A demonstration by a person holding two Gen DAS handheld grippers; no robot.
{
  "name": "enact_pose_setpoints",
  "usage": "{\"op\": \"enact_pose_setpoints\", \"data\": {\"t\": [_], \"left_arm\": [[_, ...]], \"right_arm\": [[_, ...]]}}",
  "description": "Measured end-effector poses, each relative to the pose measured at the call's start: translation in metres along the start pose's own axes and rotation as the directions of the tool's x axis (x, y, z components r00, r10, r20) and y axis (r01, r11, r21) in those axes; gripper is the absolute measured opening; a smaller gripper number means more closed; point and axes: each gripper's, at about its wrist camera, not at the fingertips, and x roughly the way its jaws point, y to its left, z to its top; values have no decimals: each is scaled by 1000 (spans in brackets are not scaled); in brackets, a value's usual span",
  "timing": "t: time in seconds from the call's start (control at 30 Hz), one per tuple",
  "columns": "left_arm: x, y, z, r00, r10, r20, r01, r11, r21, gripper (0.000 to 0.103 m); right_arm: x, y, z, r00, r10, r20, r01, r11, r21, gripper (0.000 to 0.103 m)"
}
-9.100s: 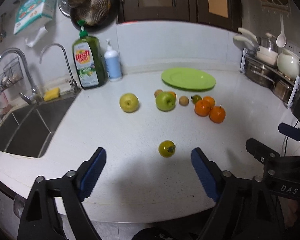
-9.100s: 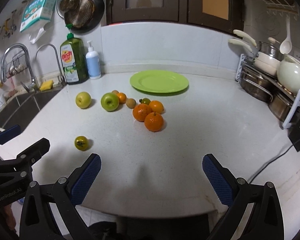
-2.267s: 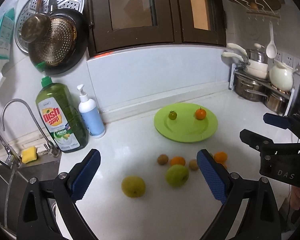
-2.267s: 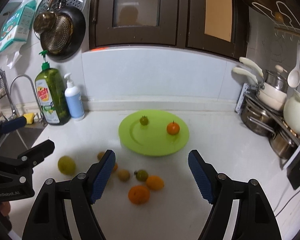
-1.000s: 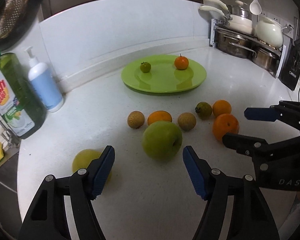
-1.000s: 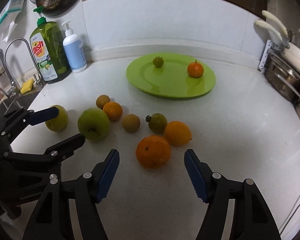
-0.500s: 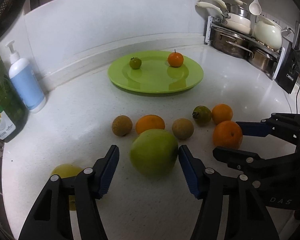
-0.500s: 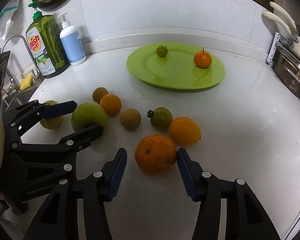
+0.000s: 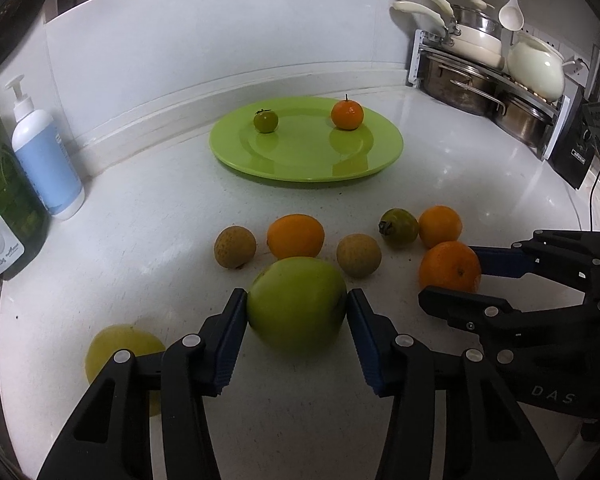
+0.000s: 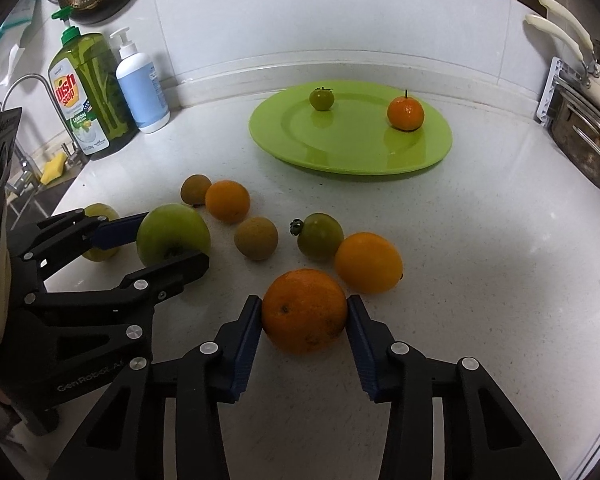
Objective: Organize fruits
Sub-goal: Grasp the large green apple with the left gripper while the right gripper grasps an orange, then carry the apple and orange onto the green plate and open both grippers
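Left gripper [image 9: 297, 312] brackets the green apple [image 9: 296, 304] dead ahead at 12 o'clock, jaws closing, pads touching both flanks, apple on the counter [image 9: 160, 208]. Right gripper [image 10: 305, 316], same setup on the big orange [image 10: 304, 310]: jaws closing, pads on both sides. Green plate [image 10: 350, 160] sits beyond at about 12 to 1 o'clock, well apart, holding a small green fruit [image 10: 321, 99] and a small orange [image 10: 405, 113].
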Motion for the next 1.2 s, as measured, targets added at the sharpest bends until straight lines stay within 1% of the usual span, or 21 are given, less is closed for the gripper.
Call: {"op": "enact_pose_setpoints", "data": {"t": [0.27,0.43,0.6,0.73,0.9,1.03,1.13,1.2], "left_arm": [[-8,1,-6,1000,8,4,-8,1000,-19,50],[-17,1,-6,1000,16,21,-15,1000,-22,50],[-31,0,2,999,21,50,-19,999,-33,50],[-42,-1,12,996,19,83,-16,999,-39,50],[-46,-1,30,993,18,118,-14,999,-39,50],[-48,0,47,990,12,139,-7,999,-35,50],[-48,-2,63,988,21,155,-20,1000,-6,50],[-46,-1,74,987,14,158,-15,1000,2,50]], "right_arm": [[-6,2,-1,1000,-4,10,4,1000,-9,43],[-12,2,-1,1000,-8,23,8,1000,-11,43],[-21,0,0,999,-6,40,6,1000,0,43],[-32,-2,5,998,-5,68,4,1000,12,43],[-44,-6,15,993,-12,115,9,999,32,43],[-49,-14,30,987,-33,156,26,999,44,43],[-51,-19,43,982,-51,180,45,998,40,43],[-50,-23,53,980,-61,189,55,998,34,43]]}}
